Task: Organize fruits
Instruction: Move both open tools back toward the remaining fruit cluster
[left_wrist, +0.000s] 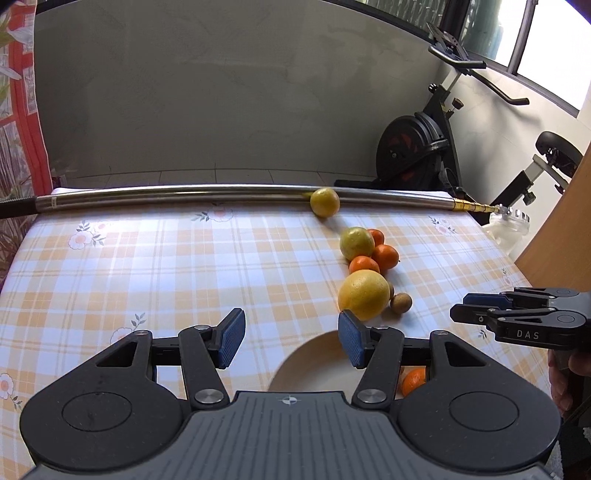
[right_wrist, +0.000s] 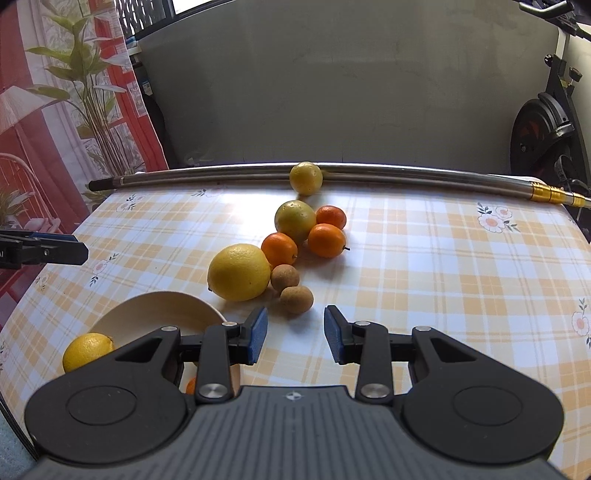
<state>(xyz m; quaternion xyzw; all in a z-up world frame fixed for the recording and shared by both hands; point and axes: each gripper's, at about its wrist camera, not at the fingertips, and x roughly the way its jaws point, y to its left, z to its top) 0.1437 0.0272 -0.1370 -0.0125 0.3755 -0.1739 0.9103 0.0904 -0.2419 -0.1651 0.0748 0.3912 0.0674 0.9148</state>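
The table (right_wrist: 424, 266) was covered with an orange-and-white plaid cloth printed with small flowers. Along its far edge a metal pole (right_wrist: 229, 173) was laid, and a small yellow fruit (right_wrist: 306, 178) was set against it. Nearer, a greenish-yellow fruit (right_wrist: 294, 220) was flanked by three oranges (right_wrist: 326, 240). A large yellow citrus (right_wrist: 239, 272) and two small brown fruits (right_wrist: 296, 300) were placed just beside them. At the near left a pale bowl (right_wrist: 147, 314) was seen, with a lemon (right_wrist: 88, 350) at its left.
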